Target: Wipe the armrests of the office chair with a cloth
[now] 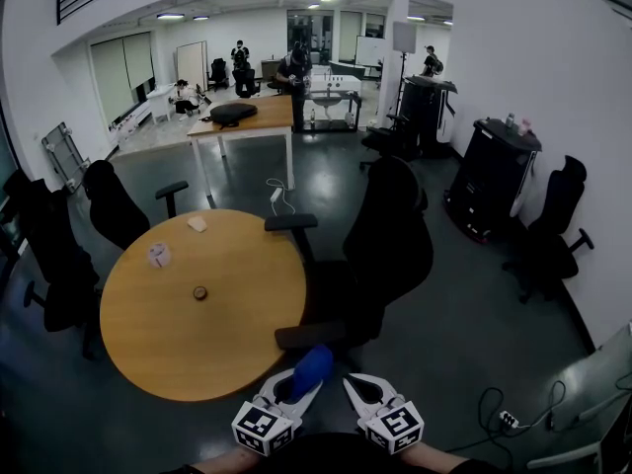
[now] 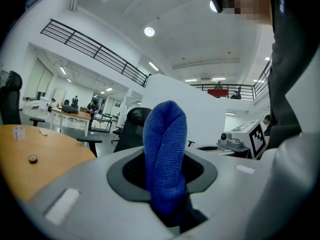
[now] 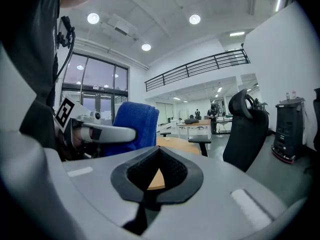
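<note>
The left claw [image 1: 296, 388] is clamped on a blue cloth [image 1: 312, 367]. The cloth is folded into a thick, rounded roll. Its long axis runs straight out along the jaws, and its blunt end points forward toward the near armrest [image 1: 311, 336] of the black office chair [image 1: 390, 245]. In the left gripper view the cloth [image 2: 165, 154] stands up between the dark ribbed pads of the claw [image 2: 165, 171]. It has a fine, nubby woven surface, with a soft crease down its middle.

The cloth is in the air just short of the near armrest, not touching it. That armrest is a flat, dark, oblong pad beside the edge of the round wooden bench [image 1: 197, 334]. The far armrest [image 1: 291, 222] sits beyond it, also next to the bench rim.

The right claw [image 1: 363, 391] is held just beside the left one. Its jaws are drawn together with nothing between them. In its own view the claw [image 3: 157, 176] shows only the bench top through the gap between its pads.
</note>
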`<state>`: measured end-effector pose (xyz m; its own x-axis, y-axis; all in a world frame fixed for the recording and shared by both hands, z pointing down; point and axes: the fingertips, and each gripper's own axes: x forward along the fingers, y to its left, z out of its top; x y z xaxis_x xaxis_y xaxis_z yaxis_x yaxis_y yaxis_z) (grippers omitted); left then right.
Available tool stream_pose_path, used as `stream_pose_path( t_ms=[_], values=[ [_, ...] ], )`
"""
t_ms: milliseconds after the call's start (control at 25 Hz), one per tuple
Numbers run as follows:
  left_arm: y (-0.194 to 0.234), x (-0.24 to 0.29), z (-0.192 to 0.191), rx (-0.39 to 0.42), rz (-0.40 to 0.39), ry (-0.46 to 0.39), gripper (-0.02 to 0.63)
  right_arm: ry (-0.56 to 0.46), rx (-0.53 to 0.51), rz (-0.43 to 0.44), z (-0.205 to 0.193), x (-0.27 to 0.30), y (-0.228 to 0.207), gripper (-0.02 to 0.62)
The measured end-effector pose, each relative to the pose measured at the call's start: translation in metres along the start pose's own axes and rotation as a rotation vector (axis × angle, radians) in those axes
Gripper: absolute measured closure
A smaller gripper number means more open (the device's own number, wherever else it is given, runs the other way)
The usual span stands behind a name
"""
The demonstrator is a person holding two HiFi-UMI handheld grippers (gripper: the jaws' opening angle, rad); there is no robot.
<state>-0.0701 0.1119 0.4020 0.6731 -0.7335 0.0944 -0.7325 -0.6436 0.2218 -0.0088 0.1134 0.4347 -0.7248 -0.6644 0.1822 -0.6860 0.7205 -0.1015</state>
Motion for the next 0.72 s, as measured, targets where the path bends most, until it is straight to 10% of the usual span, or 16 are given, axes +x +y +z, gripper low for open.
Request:
stream_pose_path(
  t_ms=[720],
  values=[
    [-0.009, -0.002, -0.001, 0.02, -0.014, 0.001, 0.46, -0.005, 0.001, -0.013, -0.003, -0.009, 0.003, 0.594]
  ],
)
